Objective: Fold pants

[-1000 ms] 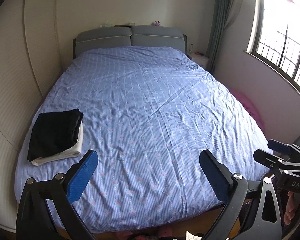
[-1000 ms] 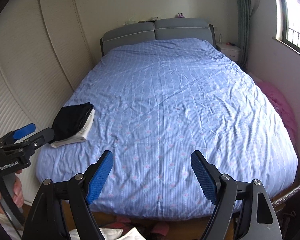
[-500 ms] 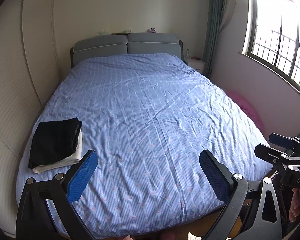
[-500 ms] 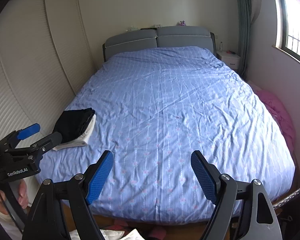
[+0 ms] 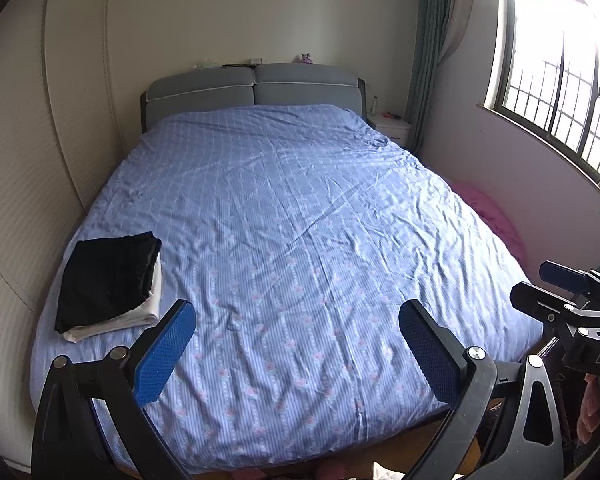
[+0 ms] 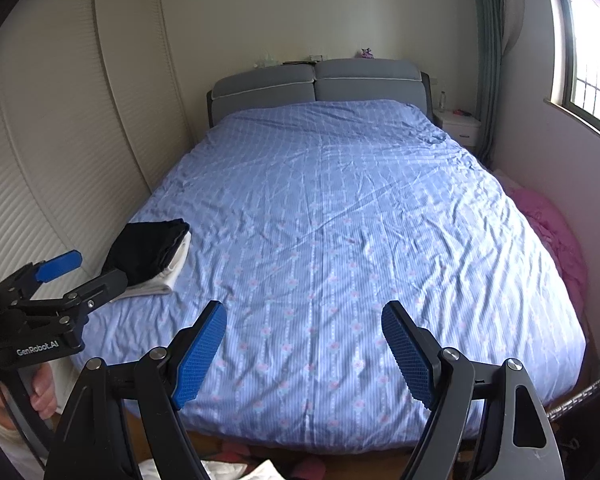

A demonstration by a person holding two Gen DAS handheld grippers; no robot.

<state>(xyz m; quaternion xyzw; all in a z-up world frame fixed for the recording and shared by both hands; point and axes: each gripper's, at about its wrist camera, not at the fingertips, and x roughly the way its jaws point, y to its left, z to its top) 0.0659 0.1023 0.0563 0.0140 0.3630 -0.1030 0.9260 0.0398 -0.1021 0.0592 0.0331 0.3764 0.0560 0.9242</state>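
Left wrist view: the left gripper (image 5: pixel 296 350) hangs released over the near edge of the bed (image 5: pixel 300 220), its blue pads spread wide with nothing between them. At the right margin, the right gripper (image 5: pixel 548 280) juts in, held apart from the bedding. On the near left corner of the blue patterned cover lies a stack of folded pants (image 5: pixel 108 276), a black pair on top of a white one, squared off and resting flat. A grey padded headboard (image 5: pixel 252 88) closes the far end, a white nightstand (image 5: pixel 392 130) stands at the far right, and a pink bundle (image 5: pixel 492 216) sits on the floor between bed and window wall.

From the right wrist camera, the right gripper (image 6: pixel 304 350) is likewise released above the bed's (image 6: pixel 340 220) near edge, empty. The left gripper (image 6: pixel 80 274) shows at the left margin, in front of the folded pants (image 6: pixel 152 248).
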